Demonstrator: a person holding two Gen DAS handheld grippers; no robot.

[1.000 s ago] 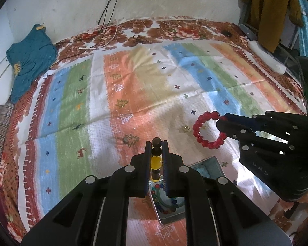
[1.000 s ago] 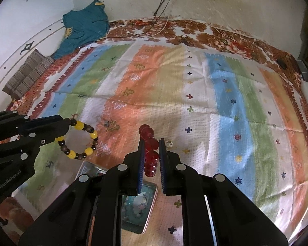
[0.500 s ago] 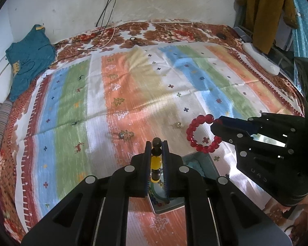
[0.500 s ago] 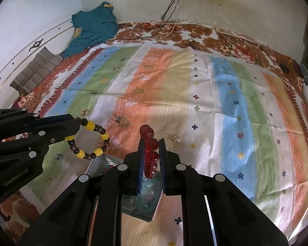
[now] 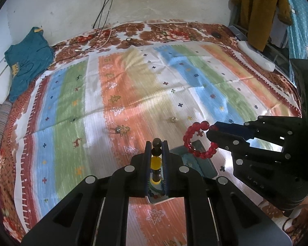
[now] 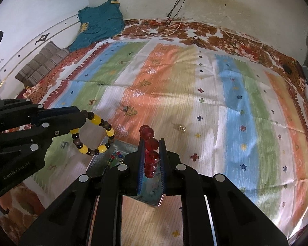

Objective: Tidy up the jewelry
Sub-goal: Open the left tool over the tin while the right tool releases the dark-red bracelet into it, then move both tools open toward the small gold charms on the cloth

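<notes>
Half the tin (image 6: 101,160) behind jaws

1. Left gripper (image 5: 156,160): matte black plastic, two long flat fingers (image 5: 148,164) lined with blue ribbed pads, spreading into angular, cut-out arms across the bottom of the left wrist frame.
2. Round silver screw heads stud its arms in a row.
3. Right gripper (image 6: 151,160): the same black build, blue pads and silver screws, filling the lower centre of the right wrist frame.
4. Pale lettering marks each body's side: partly legible "GenRobot.AI" at lower left of the right wrist frame, "UAS" at right of the left wrist frame.
</notes>
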